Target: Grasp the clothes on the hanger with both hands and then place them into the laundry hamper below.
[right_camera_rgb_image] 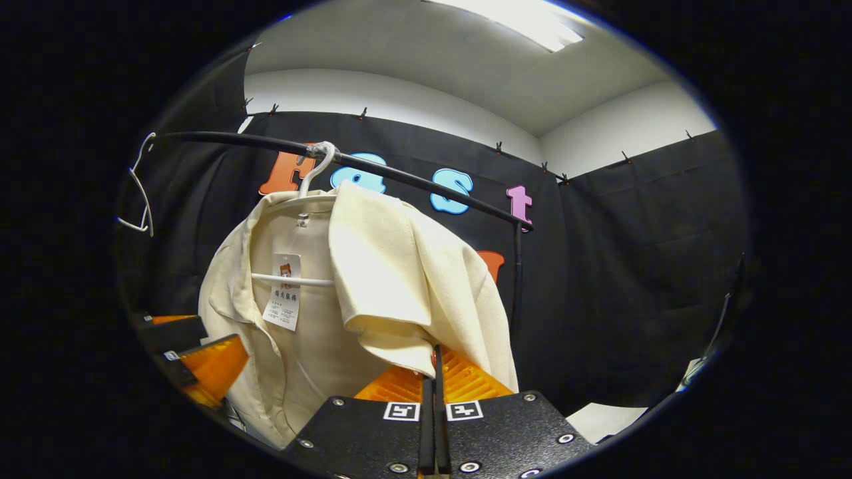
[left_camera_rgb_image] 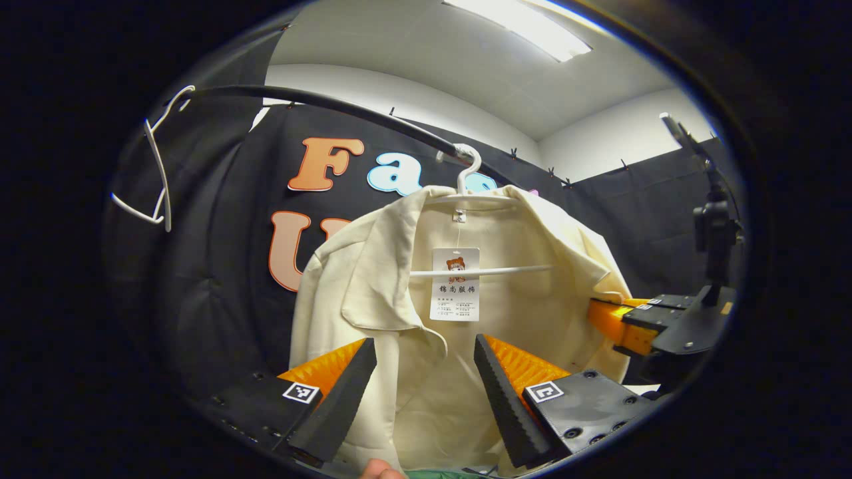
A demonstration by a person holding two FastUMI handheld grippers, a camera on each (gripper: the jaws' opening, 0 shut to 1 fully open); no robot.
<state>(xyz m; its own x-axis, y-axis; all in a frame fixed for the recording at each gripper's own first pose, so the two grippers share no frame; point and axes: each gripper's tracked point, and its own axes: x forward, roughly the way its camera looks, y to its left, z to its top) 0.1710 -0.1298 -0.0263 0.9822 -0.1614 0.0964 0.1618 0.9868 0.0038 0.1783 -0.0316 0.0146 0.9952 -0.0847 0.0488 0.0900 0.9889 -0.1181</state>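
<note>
You have one shirt on one hanger at twelve o'clock; a second, bare hanger hangs at ten. Your left gripper gapes before the shirt; your right gripper pinches its sleeve hem.

Black rail carries 2 white hangers: one holding cream shirt, one bare.

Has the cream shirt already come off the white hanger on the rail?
No, the cream shirt hangs on the white hanger, hooked over the rail.
</note>
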